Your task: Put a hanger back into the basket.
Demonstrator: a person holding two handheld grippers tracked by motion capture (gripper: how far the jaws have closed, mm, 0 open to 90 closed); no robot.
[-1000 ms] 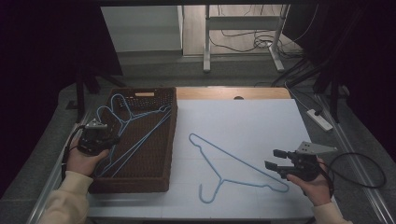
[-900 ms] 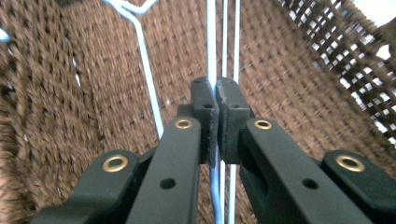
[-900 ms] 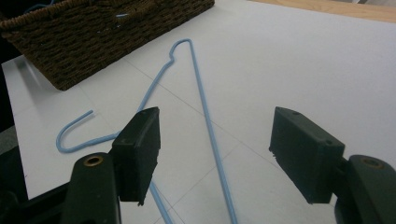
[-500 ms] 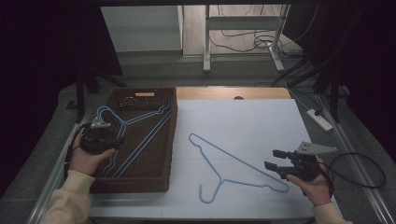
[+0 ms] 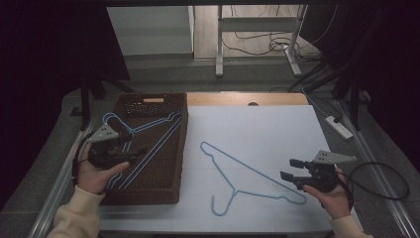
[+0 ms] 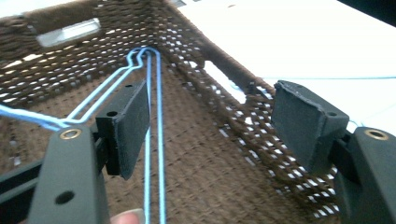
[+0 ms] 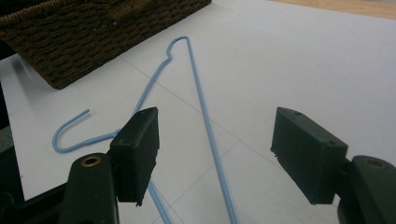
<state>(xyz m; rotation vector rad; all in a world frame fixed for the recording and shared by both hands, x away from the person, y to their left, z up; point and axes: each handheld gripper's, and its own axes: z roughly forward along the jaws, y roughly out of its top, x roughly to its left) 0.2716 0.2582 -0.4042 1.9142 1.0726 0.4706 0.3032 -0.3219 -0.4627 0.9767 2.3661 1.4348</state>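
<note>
**Loose hanger lies by the right hand; left hand-held gripper opens over the basket**

From the high view, the blue hanger on the tabletop (image 5: 247,173) lies flat on the white tabletop (image 5: 267,129), its long bar running on a slant from near the basket down toward the right hand-held gripper (image 5: 289,169). Its hook curls at the near edge. That bar's lower end passes just in front of the right jaws, so the right hand is plainly the nearer one; I'd judge the next pick-up falls to it. The left hand-held gripper (image 5: 141,152) hangs over the woven basket (image 5: 179,148), above the blue hangers in the basket (image 5: 148,130).

In the left gripper view, the left hand-held gripper (image 6: 210,116) has its jaws wide apart, having just been opening, with nothing pressed between them. The hangers in the basket (image 6: 154,154) lie on the basket's floor below, their wires running away toward the far corner; the basket wall (image 6: 224,79) passes between the jaws farther off.

In the right gripper view, the right hand-held gripper (image 7: 215,149) also stands wide apart and holds nothing. The tabletop hanger (image 7: 201,107) runs lengthwise between the jaws, straight ahead, its shoulder bend far off near the basket (image 7: 93,32) and its hook off to the left. The pads are not touching the wire.
</note>
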